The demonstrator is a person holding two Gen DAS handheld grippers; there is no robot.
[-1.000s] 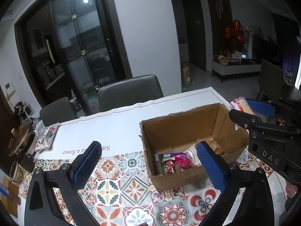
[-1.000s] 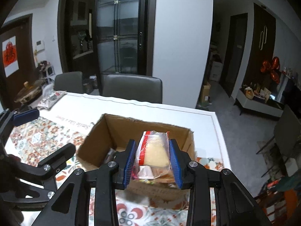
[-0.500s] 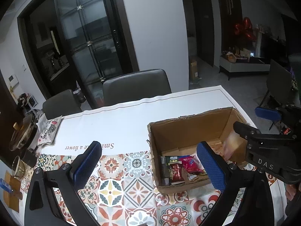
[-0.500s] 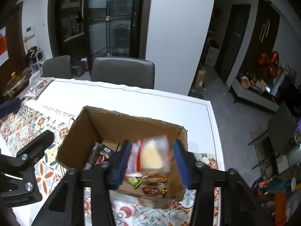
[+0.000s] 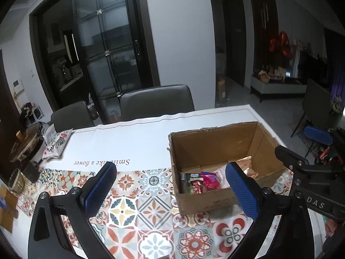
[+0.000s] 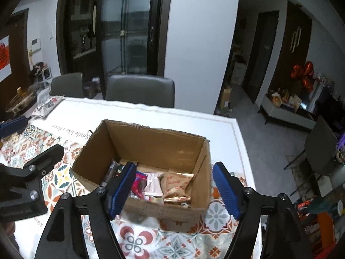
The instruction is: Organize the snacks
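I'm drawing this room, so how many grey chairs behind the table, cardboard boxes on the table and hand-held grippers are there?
grey chairs: 2
cardboard box: 1
hand-held grippers: 2 (left hand-held gripper; right hand-held gripper, jaws opening, empty)
Total: 5

Open cardboard box (image 5: pixel 217 142) on tiled-pattern counter (image 5: pixel 151 196), snack packets (image 5: pixel 202 181) inside; left gripper (image 5: pixel 172 185) spread wide just before it.

Your left wrist camera looks forward and downward over the table (image 5: pixel 133 138) from its patterned near edge, with the cardboard box (image 5: pixel 215 142) right of centre. Your right wrist camera looks down more closely into that box (image 6: pixel 151 146) near the table's right edge. Both views share box, tablecloth and chairs.
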